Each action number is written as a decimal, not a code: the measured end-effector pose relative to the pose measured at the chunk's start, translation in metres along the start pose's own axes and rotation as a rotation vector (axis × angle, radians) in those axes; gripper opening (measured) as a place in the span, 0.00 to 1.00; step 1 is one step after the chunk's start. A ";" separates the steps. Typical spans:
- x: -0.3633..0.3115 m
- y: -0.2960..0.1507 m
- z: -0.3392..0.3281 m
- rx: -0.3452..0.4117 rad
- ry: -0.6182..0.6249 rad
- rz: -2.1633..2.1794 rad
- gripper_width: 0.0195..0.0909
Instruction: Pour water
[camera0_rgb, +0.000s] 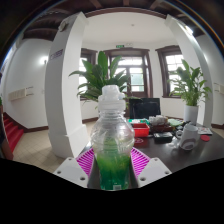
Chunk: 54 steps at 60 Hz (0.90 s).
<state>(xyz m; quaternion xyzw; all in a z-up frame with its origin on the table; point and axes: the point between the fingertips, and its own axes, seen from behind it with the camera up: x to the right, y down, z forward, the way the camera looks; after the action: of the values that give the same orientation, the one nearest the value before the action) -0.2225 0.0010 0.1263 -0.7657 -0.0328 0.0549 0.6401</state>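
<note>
A large indoor hall or lobby-like room is being shown, possibly an office or exhibition space. White walls and a broad white pillar (70, 85) are being seen under a high ceiling. Dark-framed windows (132, 72) are being lit by daylight at the far wall. Tall potted plants (103, 72) are being displayed beside them, with another plant (190, 85) off to one side. A dark table (190, 150) is being crowded with small items.

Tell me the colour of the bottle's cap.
White. The cap tops the clear plastic bottle, which is held between the gripper fingers; gripper view shows it best.
</note>
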 end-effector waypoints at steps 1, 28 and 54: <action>0.000 0.000 0.000 -0.002 -0.002 0.003 0.40; 0.017 -0.010 0.016 -0.009 -0.004 0.216 0.23; 0.140 -0.107 0.080 0.184 -0.089 1.371 0.23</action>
<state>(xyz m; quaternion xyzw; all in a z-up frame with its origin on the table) -0.0921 0.1151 0.2120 -0.5533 0.4369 0.4808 0.5214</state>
